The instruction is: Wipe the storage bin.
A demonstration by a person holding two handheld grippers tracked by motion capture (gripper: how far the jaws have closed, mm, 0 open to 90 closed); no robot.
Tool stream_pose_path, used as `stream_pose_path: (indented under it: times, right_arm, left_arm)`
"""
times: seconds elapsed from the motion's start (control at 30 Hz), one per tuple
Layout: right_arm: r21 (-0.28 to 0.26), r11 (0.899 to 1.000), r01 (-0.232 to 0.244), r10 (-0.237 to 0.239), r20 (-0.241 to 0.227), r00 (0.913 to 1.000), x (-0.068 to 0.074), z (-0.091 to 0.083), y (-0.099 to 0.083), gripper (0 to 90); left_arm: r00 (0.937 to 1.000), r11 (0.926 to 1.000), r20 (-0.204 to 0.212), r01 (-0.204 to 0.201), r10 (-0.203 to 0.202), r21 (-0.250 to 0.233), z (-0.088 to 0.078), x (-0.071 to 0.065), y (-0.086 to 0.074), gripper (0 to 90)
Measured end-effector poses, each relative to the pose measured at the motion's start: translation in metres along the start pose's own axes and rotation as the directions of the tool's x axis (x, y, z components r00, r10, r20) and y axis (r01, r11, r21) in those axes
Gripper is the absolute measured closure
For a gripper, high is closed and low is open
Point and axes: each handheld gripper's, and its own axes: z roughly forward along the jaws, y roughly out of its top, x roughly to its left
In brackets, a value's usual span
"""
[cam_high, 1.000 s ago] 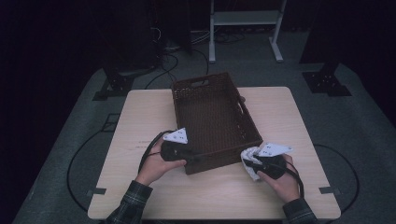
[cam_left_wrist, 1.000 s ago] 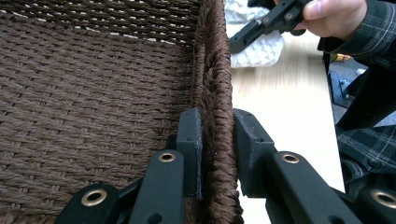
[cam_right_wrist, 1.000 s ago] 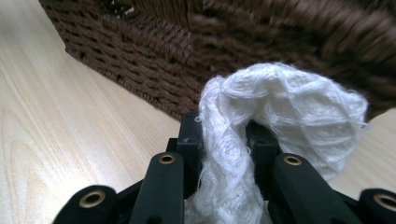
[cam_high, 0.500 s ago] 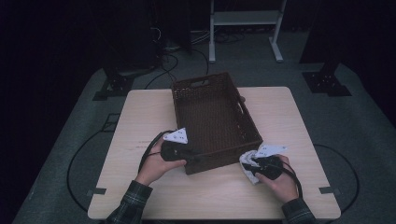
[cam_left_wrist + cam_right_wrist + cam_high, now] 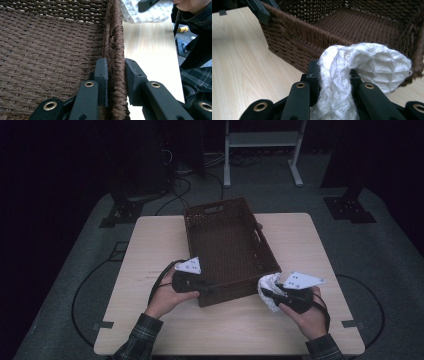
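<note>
White cloth (image 5: 352,72) pinched in right gripper (image 5: 333,75), just beside basket (image 5: 294,47).

The brown woven basket (image 5: 227,247) sits in the middle of the table (image 5: 150,245). Bare table lies left of the basket, right of it and in front of it. Its high walls block a flat way in. The top is open. The left gripper (image 5: 116,82) clamps the near wall.
</note>
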Motion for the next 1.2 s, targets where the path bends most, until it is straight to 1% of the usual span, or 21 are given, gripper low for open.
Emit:
stream_pose_path:
  times: [0.17, 0.27, 0.53, 0.77, 0.97, 1.13, 1.17, 1.2]
  right_arm:
    - [-0.042, 0.999, 0.024, -0.025, -0.015, 0.9996, 0.007, -0.003, 0.012, 71.3]
    - [-0.047, 0.998, 0.036, -0.037, -0.019, 0.9991, 0.010, -0.001, 0.016, 71.3]
    - [0.007, 1.000, 0.019, -0.018, -0.050, 0.9986, 0.008, 0.017, 0.007, 71.5]
    - [0.062, 0.998, 0.009, -0.004, -0.071, 0.9975, 0.008, 0.032, -0.003, 71.6]
    - [0.130, 0.991, 0.017, -0.007, -0.077, 0.9970, 0.007, 0.049, -0.013, 71.6]
    - [0.162, 0.987, 0.009, 0.005, -0.084, 0.9965, 0.006, 0.057, -0.019, 71.6]
    - [0.170, 0.985, 0.015, 0.000, -0.087, 0.9962, 0.005, 0.059, -0.020, 71.6]
    - [0.185, 0.983, 0.011, 0.005, -0.085, 0.9964, 0.005, 0.061, -0.022, 71.6]
  left_arm:
    - [1.0000, 1.0000, 0.000, 0.000, 0.000, 0.001, 0.000, 0.000, 0.000, 72.7]
    - [1.0000, 1.0000, -0.001, 0.001, -0.001, 0.002, 0.000, 0.000, 0.000, 72.7]
    - [1.0000, 1.0000, 0.001, -0.002, 0.002, 0.005, 0.000, 0.000, 0.000, 72.7]
    - [1.0000, 1.0000, -0.001, -0.001, 0.001, 0.005, 0.000, 0.000, 0.000, 72.7]
    - [1.0000, 1.0000, 0.001, -0.002, 0.002, 0.005, 0.000, 0.000, 0.000, 72.5]
    - [1.0000, 1.0000, 0.001, -0.003, 0.003, 0.007, 0.000, 0.000, 0.000, 72.5]
    - [1.0000, 1.0000, 0.001, -0.003, 0.003, 0.007, 0.000, 0.000, 0.000, 72.5]
    - [1.0000, 1.0000, 0.001, -0.003, 0.003, 0.007, 0.000, 0.000, 0.000, 72.4]
